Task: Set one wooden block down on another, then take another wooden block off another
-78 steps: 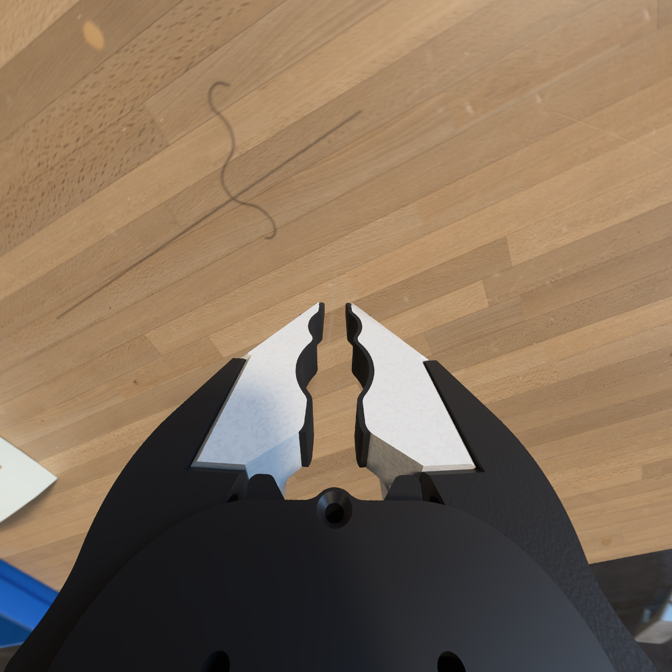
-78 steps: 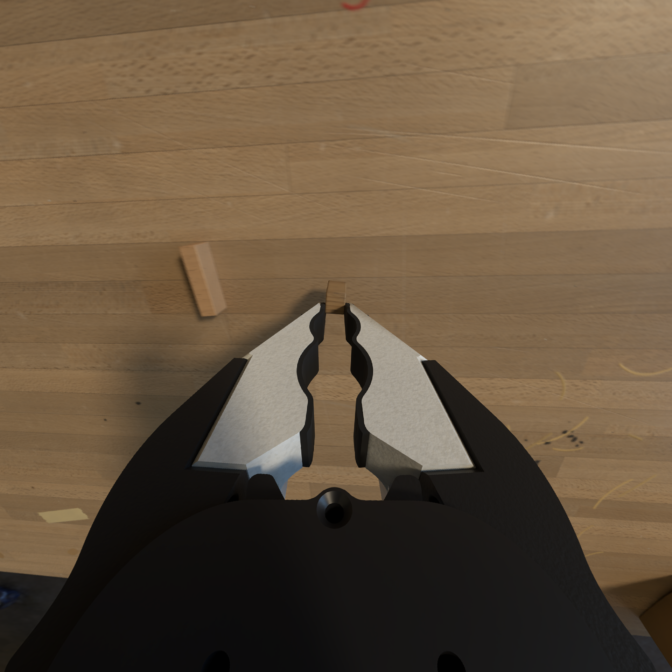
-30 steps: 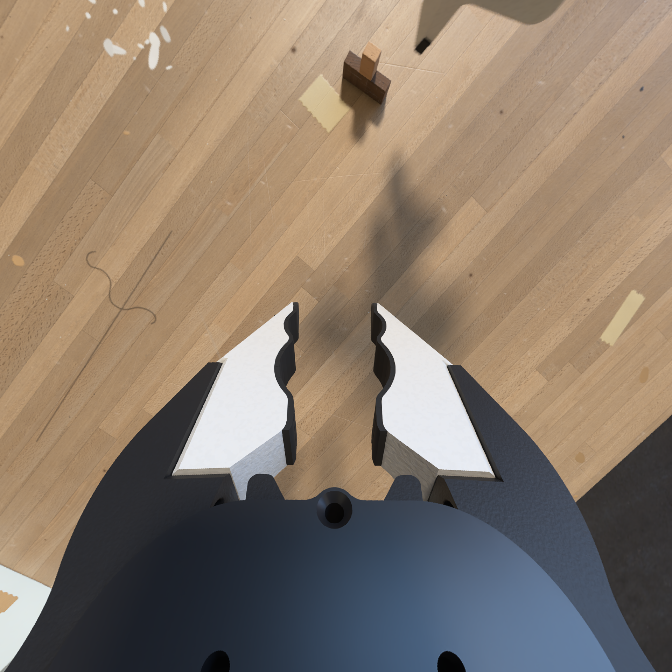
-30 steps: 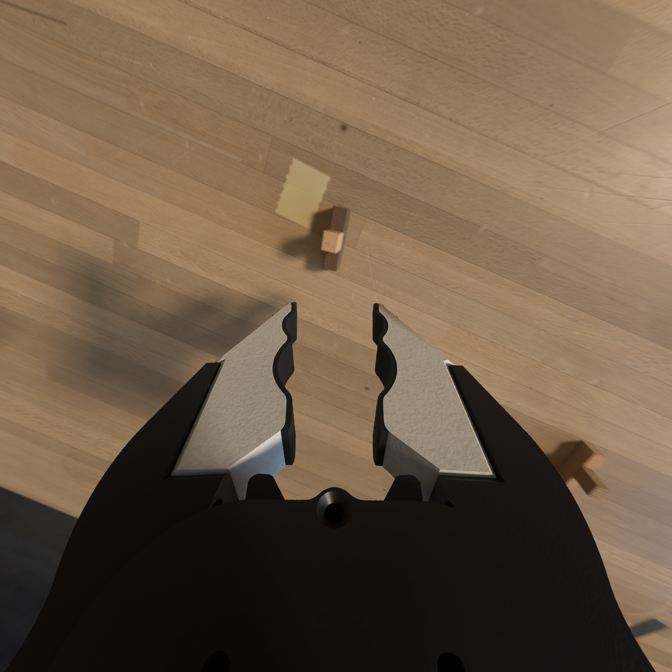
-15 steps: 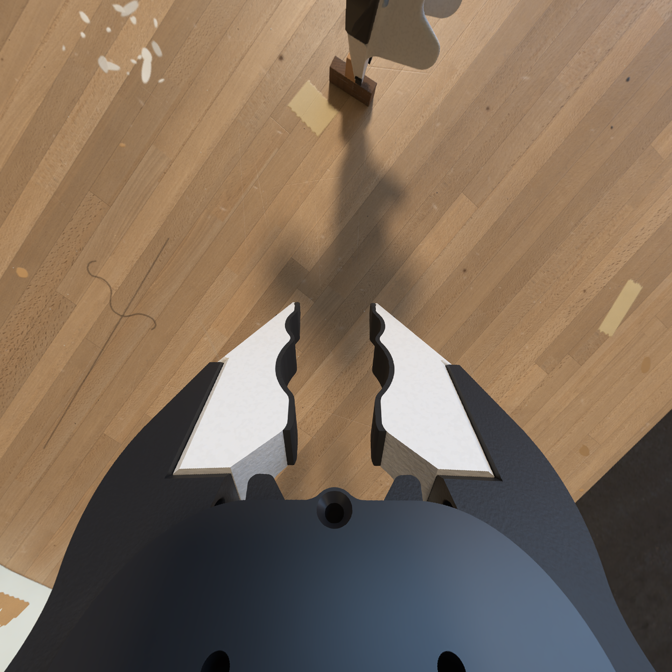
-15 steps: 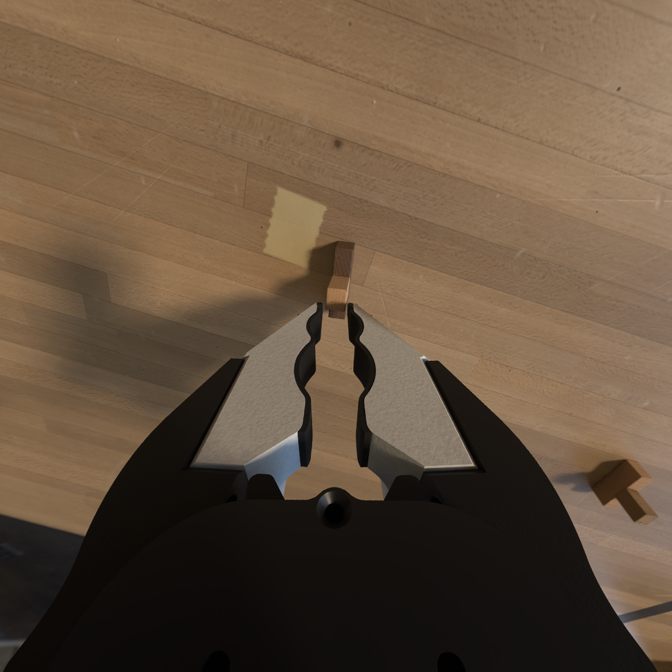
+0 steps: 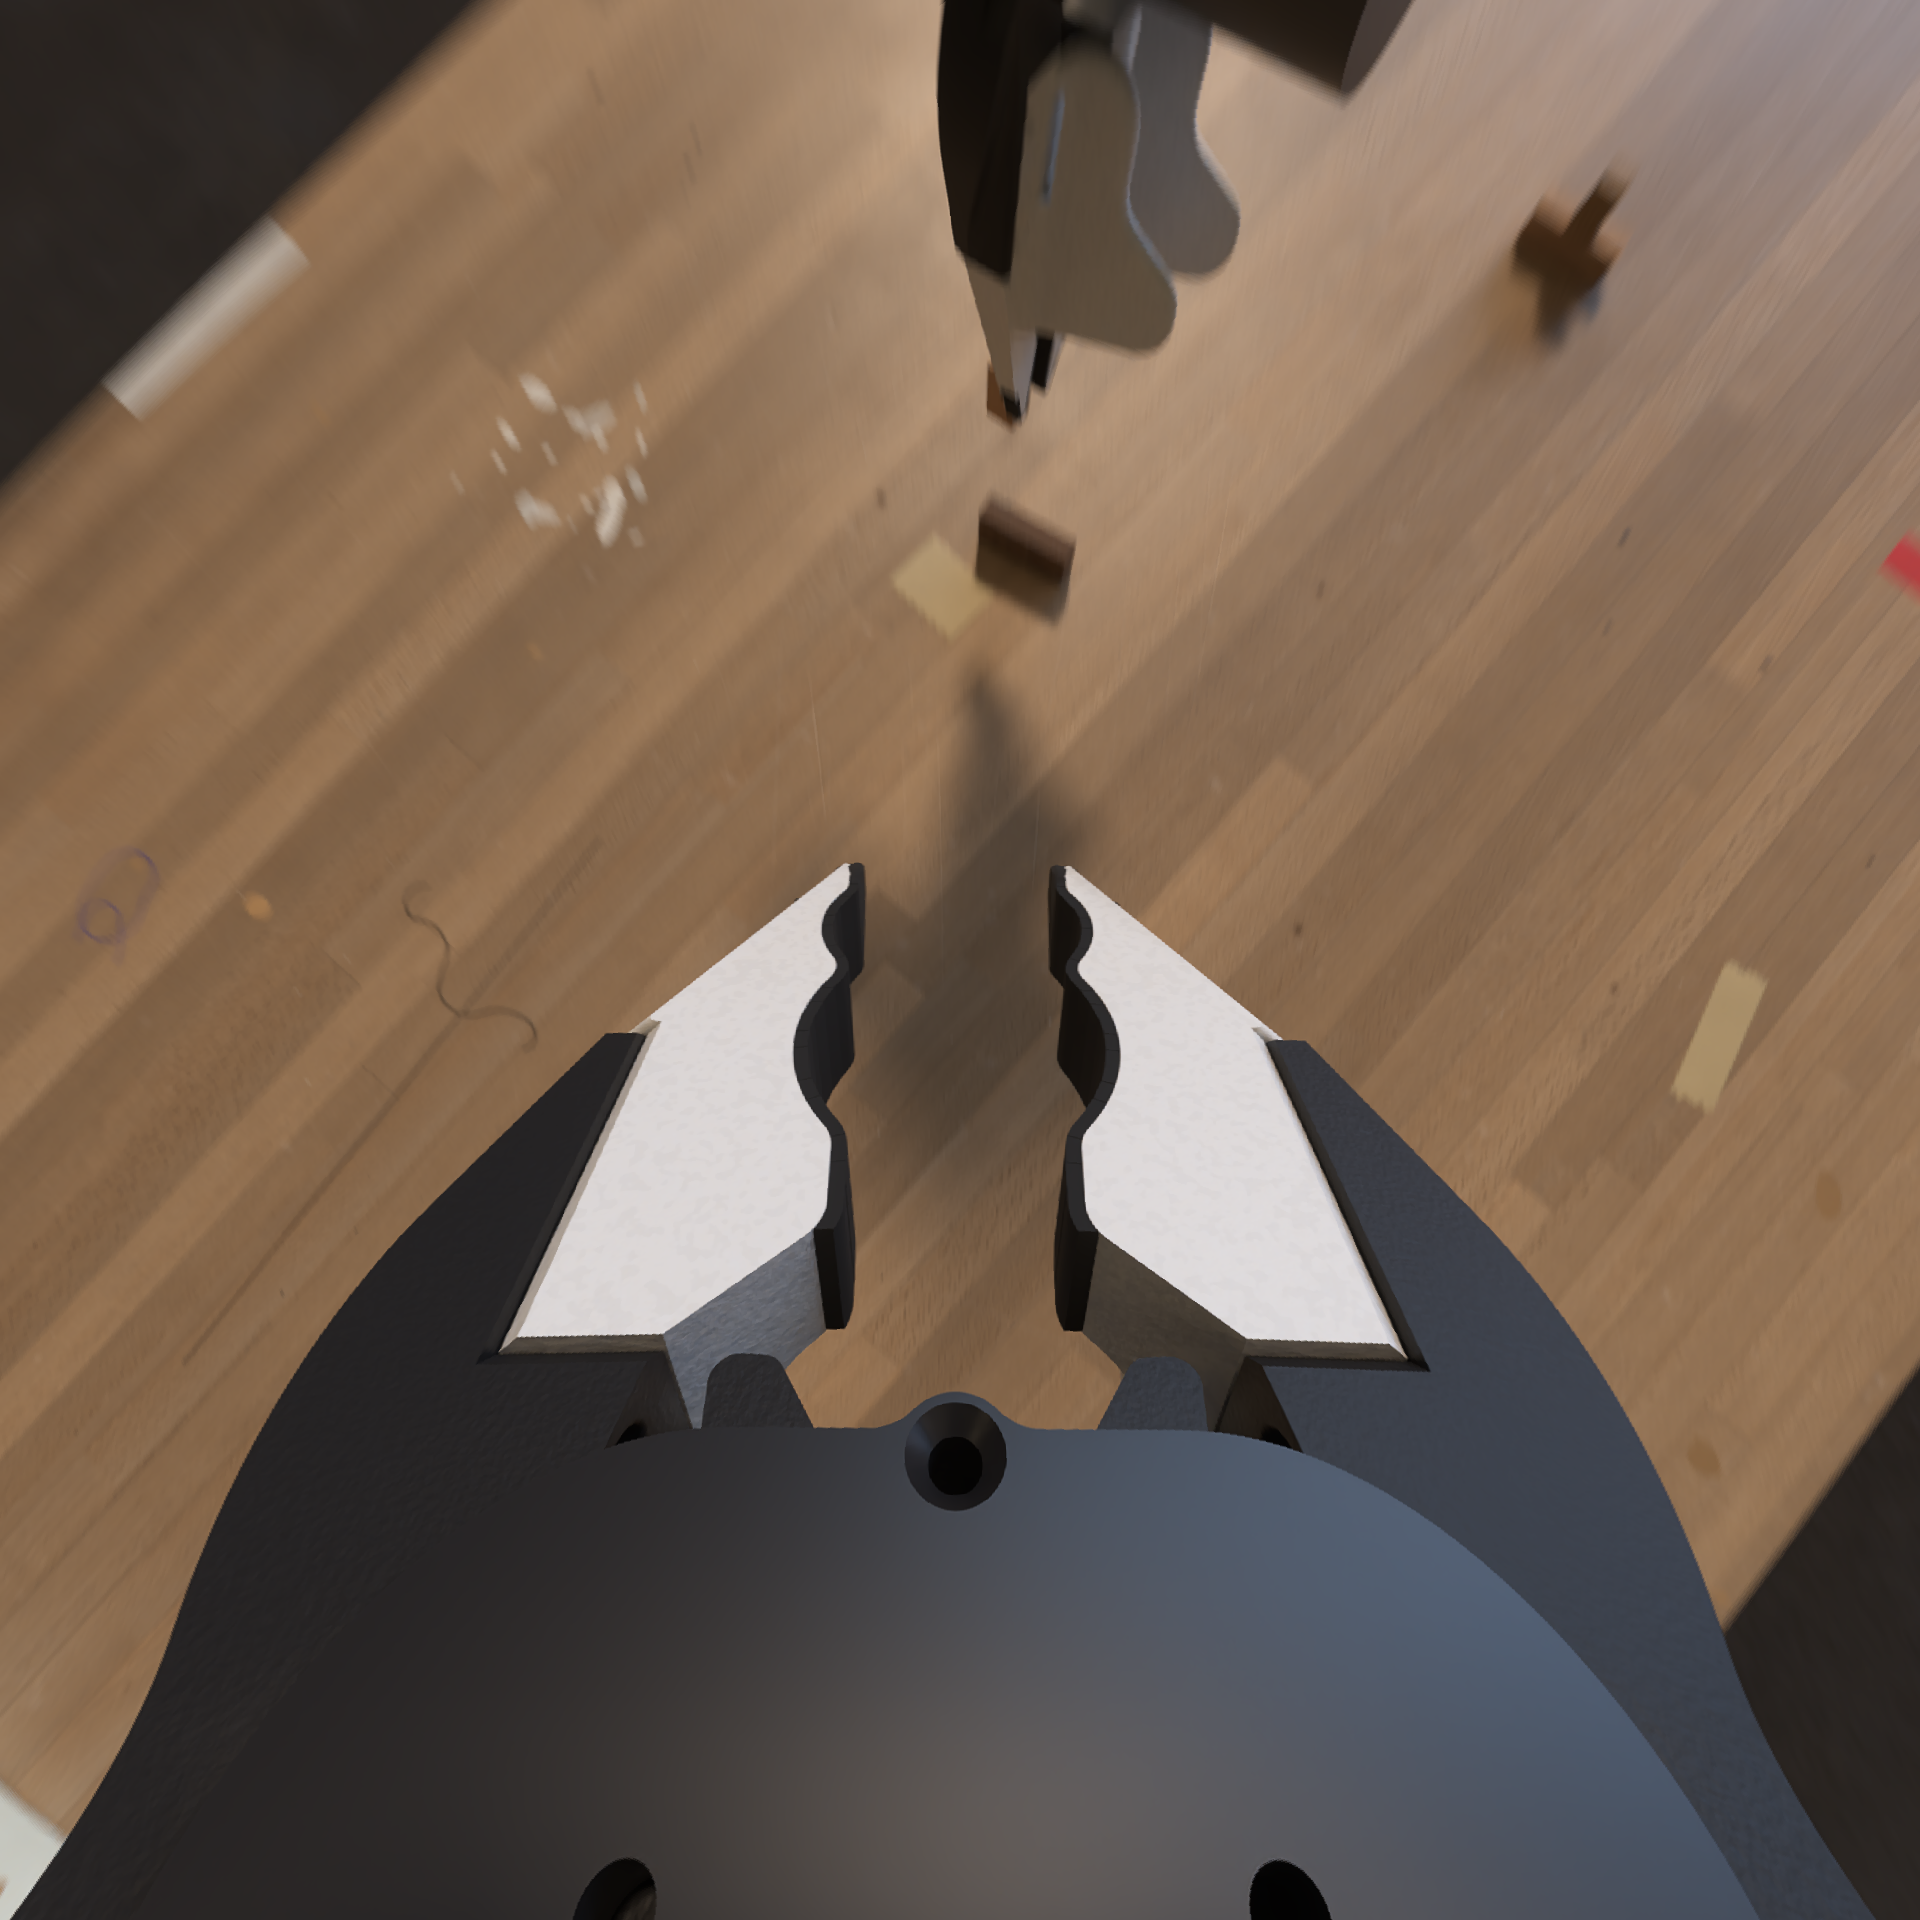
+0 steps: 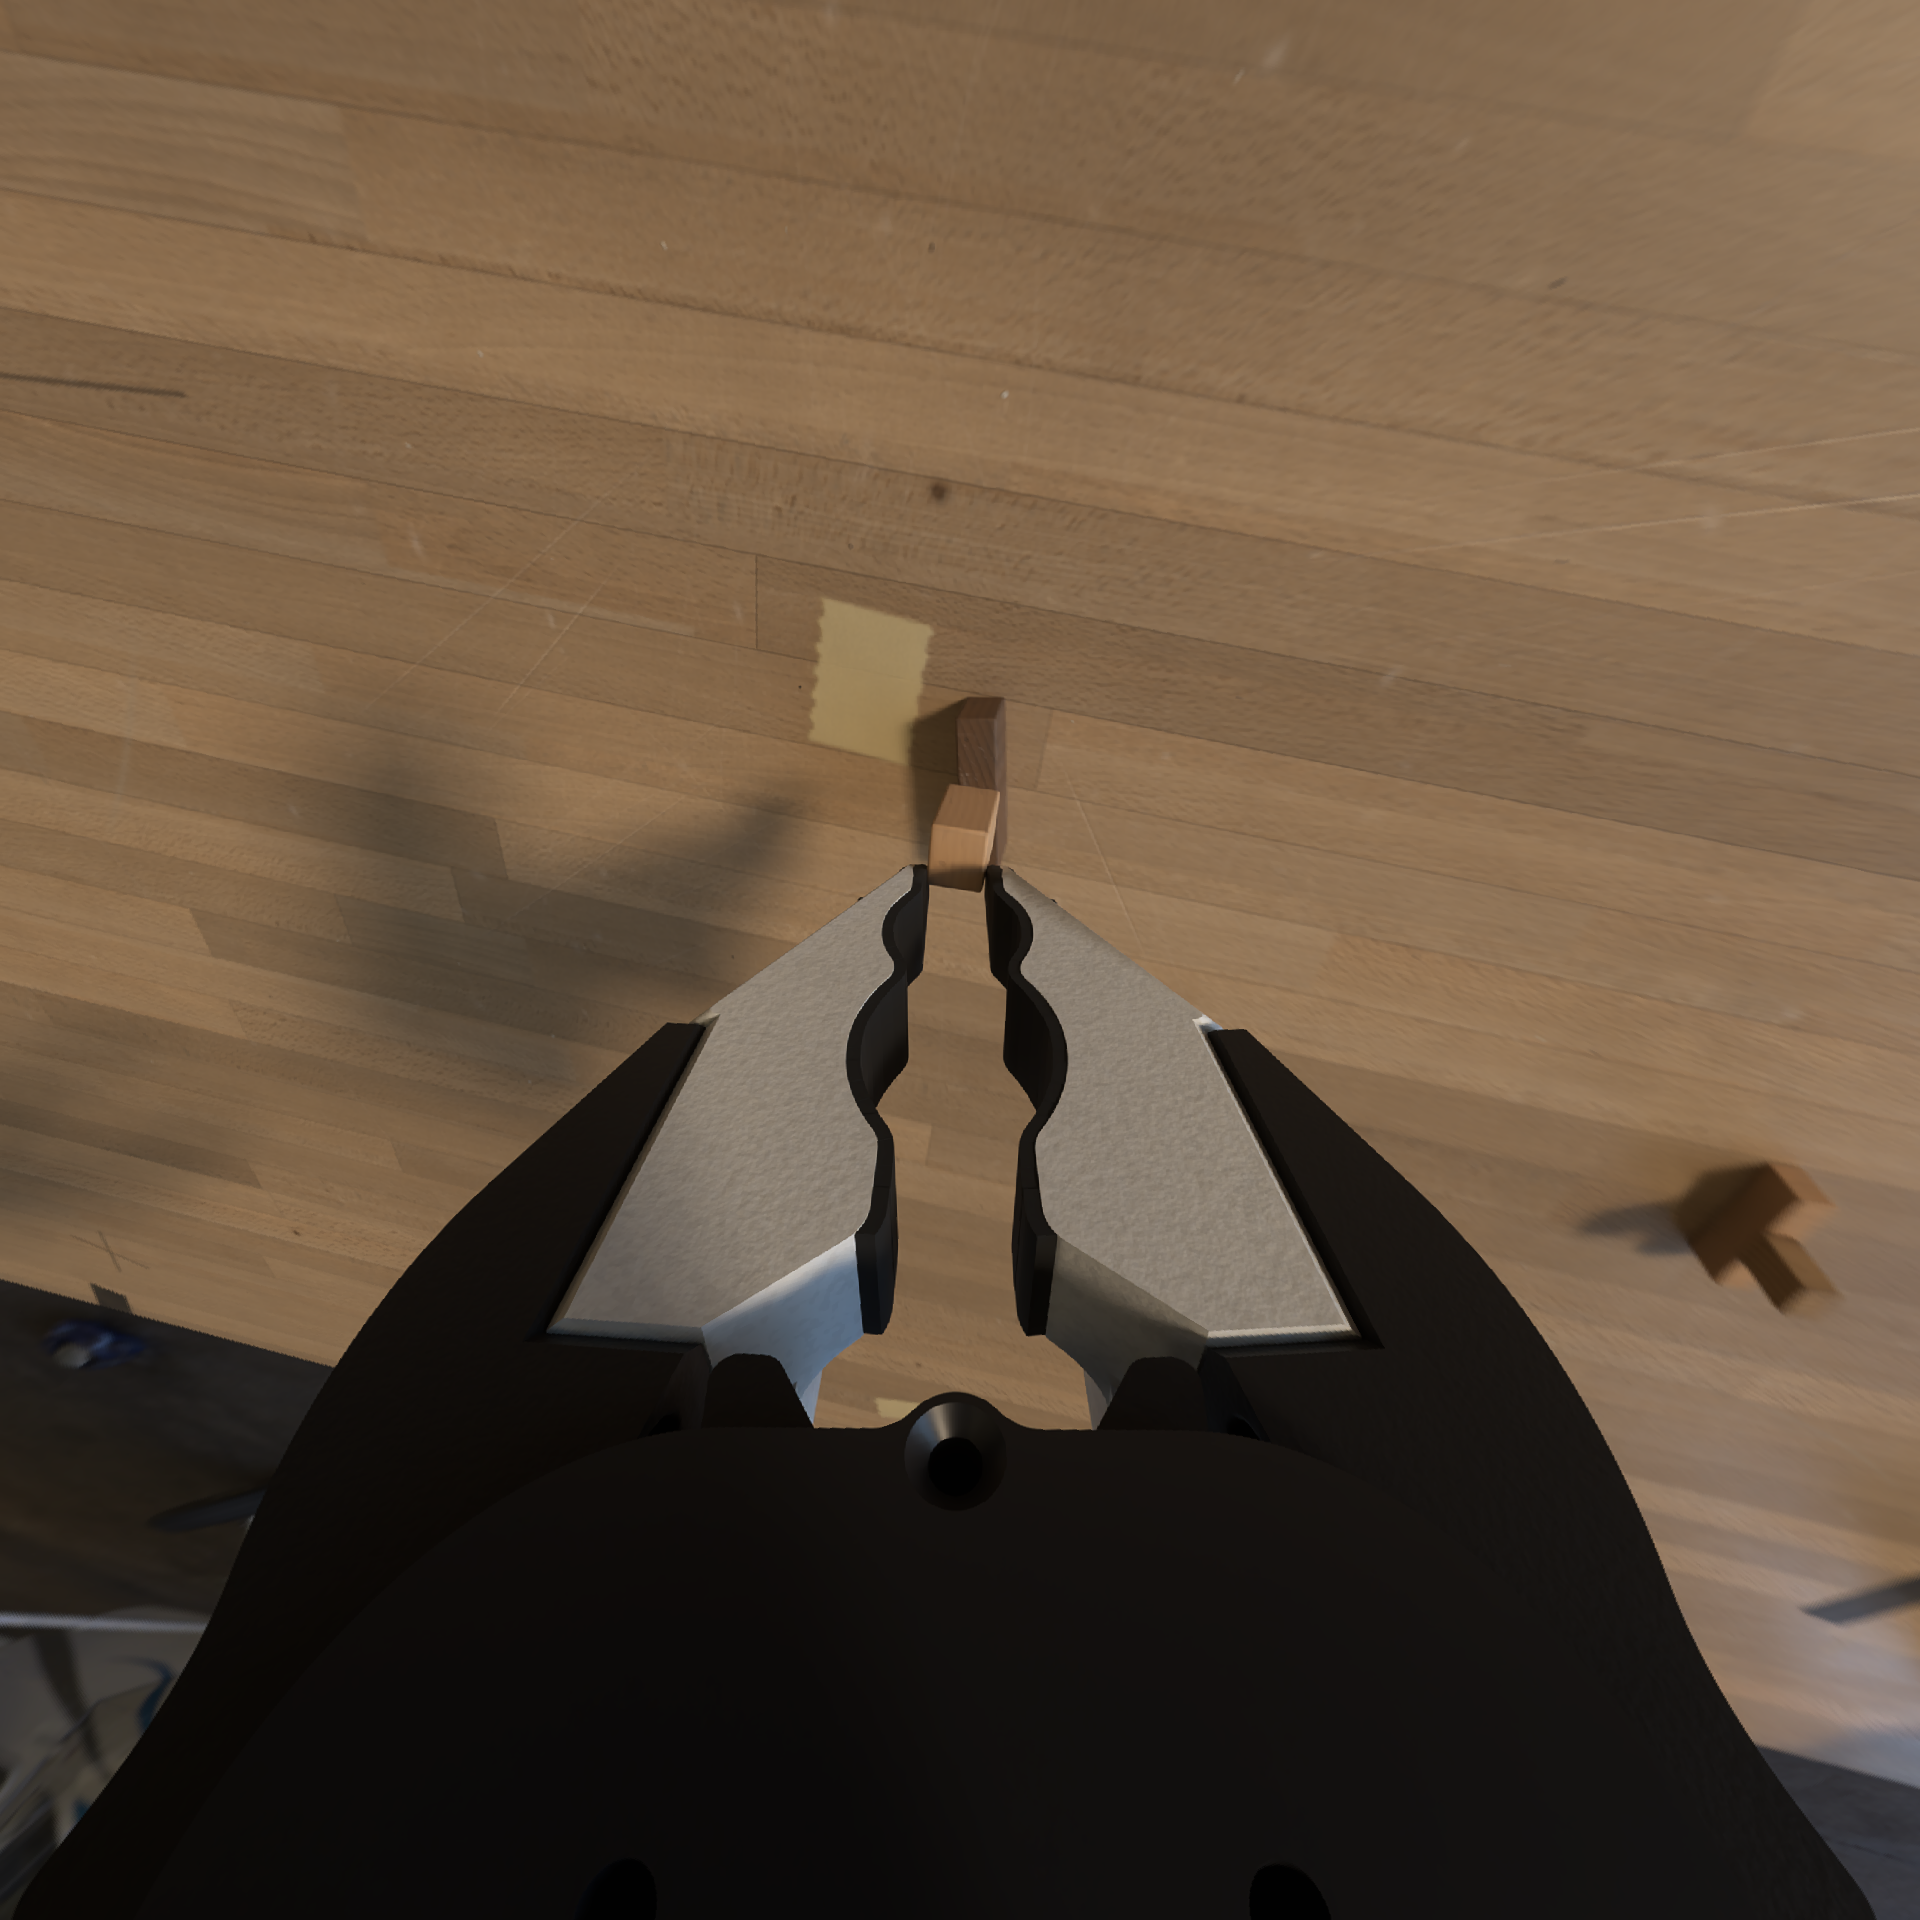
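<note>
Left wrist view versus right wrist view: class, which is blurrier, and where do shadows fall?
Left wrist view: tabletop, dark block and white flecks smeared by motion blur. Right wrist view: mostly sharp, only the crossed blocks blurred; a soft shadow lies left of the light block.

Both wrist cams downward, shared: dark block (image 7: 1023, 556) (image 8: 980, 750).

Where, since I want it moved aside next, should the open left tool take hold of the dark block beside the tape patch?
Take the dark block across its short width at mid-length, coming straight down: it lies flat on the table, long sides bare. The right tool, shut on the light block, hangs above it, so probably wait.
</note>
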Tool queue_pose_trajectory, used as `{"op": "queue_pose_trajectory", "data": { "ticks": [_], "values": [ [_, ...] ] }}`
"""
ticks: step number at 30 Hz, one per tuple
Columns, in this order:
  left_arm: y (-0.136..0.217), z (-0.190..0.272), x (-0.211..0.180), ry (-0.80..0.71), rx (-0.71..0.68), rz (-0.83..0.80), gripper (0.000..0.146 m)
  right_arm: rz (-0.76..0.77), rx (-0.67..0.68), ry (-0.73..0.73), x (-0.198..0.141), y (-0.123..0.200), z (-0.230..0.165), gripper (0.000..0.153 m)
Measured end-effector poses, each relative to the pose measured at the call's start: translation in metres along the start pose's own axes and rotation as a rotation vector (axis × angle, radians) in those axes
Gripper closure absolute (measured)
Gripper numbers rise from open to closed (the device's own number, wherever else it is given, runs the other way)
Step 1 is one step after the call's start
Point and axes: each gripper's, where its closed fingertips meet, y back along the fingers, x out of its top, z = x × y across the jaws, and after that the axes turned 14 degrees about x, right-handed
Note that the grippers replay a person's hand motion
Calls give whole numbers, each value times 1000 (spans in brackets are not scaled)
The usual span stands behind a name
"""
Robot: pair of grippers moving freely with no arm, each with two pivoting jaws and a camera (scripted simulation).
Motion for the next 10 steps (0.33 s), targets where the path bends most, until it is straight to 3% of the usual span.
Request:
{"op": "queue_pose_trajectory", "data": {
  "ticks": [6, 10],
  "values": [
    [69, -18, 61, 162, 36, 496, 93, 29, -22, 38, -8, 79, -9, 142],
    [119, -34, 77, 319, 20, 810, 82, 56, -10, 33, -31, 148, 6, 142]
  ]
}}
